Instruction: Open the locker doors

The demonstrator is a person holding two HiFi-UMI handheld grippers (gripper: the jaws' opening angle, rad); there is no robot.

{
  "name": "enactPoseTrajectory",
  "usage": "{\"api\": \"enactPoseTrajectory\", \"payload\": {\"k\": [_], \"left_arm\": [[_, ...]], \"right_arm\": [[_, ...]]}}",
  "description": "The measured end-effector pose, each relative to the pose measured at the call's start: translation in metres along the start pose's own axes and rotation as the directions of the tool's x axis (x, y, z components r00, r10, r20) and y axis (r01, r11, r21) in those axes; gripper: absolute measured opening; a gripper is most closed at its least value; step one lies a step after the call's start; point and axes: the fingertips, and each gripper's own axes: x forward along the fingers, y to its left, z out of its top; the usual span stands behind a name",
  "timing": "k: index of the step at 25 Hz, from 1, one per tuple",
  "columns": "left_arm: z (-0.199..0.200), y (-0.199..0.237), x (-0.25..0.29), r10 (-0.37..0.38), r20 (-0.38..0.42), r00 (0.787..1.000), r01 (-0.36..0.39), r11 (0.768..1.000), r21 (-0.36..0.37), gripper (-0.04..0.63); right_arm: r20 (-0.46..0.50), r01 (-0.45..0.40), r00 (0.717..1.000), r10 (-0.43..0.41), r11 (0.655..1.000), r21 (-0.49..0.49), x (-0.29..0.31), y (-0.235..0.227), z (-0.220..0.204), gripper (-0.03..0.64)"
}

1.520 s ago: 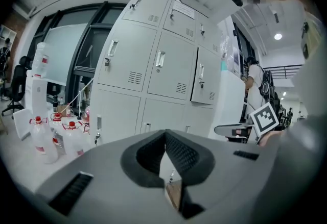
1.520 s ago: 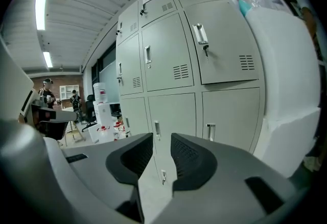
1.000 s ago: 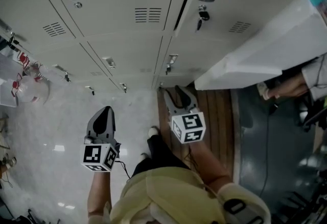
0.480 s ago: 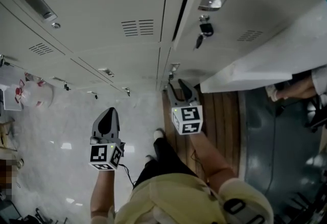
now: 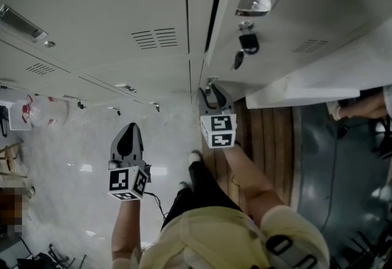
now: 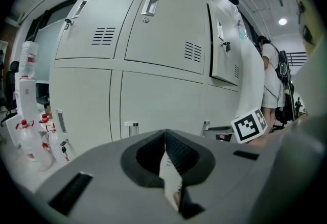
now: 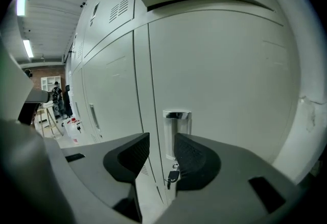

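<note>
The right gripper is held close to a lower locker door. Its fingers are parted by a moderate gap and hold nothing. The chrome handle stands just beyond the fingertips and in line with the gap, apparently so the fingers can pass to either side of it and close. A key hangs in the lock just below the handle, so the door is probably unlocked and needs only a pull. In the head view this gripper sits low, near the floor. The left gripper hangs well apart from the lockers, its fingers pressed together and empty, likely kept clear of the door's swing. Higher up, an upper door looks ajar, with a dark gap along its edge.
</note>
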Motion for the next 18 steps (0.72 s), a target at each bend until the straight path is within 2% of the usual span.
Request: {"api": "enactPoseTrajectory", "payload": {"k": [11, 18], "left_arm": [[-0.008, 0.002, -0.005, 0.023, -0.035, 0.999, -0.023, 1.0, -0.016, 0.005], [-0.003, -0.008, 0.0, -0.014, -0.029, 0.999, 0.014, 1.0, 0.001, 0.003]], "right_arm": [[0.018, 0.024, 1.0, -0.023, 0.999, -0.026, 0.022, -0.005, 0.005, 0.13], [0.017, 0.003, 1.0, -0.002, 0.999, -0.054, 0.021, 0.003, 0.006, 0.13]]}}
